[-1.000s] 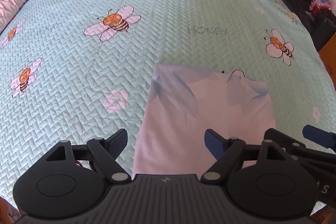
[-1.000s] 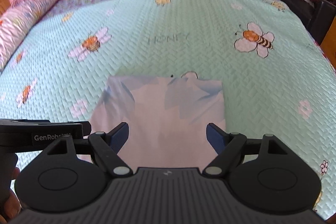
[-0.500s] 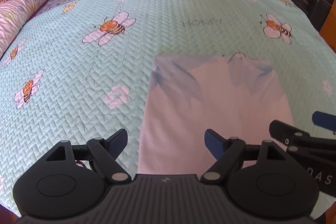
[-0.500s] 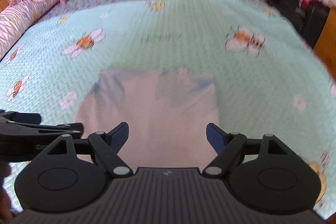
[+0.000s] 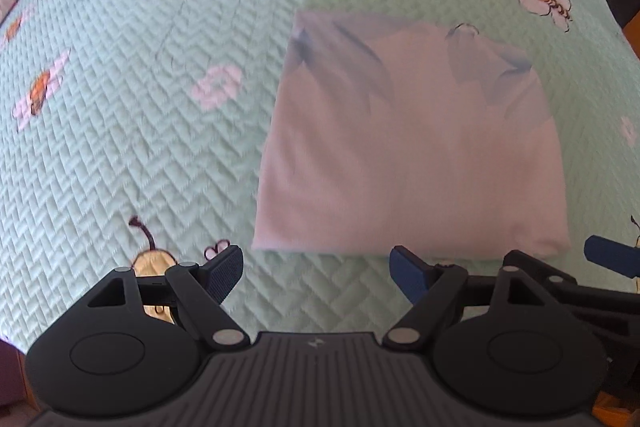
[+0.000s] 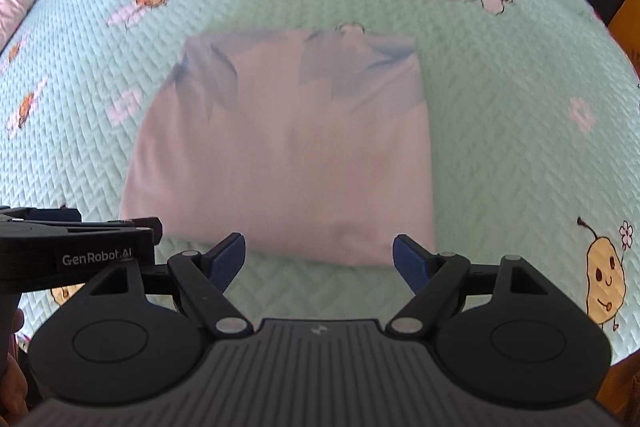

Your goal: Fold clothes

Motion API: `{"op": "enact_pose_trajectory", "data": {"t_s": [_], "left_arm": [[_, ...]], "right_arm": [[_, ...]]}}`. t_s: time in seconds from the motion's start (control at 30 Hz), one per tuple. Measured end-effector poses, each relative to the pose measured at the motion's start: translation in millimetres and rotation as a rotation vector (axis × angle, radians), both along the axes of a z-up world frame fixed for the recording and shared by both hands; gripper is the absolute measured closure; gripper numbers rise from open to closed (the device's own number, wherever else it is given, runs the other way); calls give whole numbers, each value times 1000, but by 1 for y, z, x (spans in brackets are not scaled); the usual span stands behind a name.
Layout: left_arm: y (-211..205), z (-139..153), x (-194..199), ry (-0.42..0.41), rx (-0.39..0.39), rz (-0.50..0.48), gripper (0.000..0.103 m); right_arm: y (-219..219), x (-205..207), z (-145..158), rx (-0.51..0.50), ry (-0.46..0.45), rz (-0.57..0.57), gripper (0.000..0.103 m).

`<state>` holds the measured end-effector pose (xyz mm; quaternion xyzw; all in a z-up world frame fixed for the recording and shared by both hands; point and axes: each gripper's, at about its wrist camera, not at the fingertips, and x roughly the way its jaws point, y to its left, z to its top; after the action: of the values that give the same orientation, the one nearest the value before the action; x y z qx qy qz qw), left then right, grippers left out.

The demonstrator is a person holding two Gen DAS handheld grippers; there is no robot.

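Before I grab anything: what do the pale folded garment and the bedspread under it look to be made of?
Folded garment: soft, thin fabric, probably a cotton-type knit; matte pale pink with bluish parts at the far end, lying limp with rounded fold edges. The blur hides the weave.
Bedspread: quilted textile, mint green, matte, with stitched zigzag ridges and printed bees and flowers; looks lightly padded.

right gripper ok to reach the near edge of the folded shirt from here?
Probably yes. The right gripper has its jaws open, just short of the folded shirt's near edge, with only bare bedspread between; the left gripper sits off to the side.
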<state>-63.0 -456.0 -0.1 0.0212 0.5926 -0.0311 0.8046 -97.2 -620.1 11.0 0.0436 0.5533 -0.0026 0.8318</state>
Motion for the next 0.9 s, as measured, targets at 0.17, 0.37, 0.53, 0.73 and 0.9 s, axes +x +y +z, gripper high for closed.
{"op": "enact_pose_trajectory", "data": {"t_s": [0.17,0.37,0.53,0.73,0.9], "left_arm": [[-1,-2,0,31,33,-25,20],[1,-4,1,46,32,-35,20],[-1,-6,2,51,41,-46,20],[1,-6,5,43,37,-45,20],[0,-3,6,23,41,-45,20]], "right_arm": [[3,0,-6,-12,43,10,21],[1,3,-10,2,84,19,21],[1,6,-14,0,99,21,21],[1,9,-13,4,92,19,21],[1,11,-11,-2,79,21,21]]}}
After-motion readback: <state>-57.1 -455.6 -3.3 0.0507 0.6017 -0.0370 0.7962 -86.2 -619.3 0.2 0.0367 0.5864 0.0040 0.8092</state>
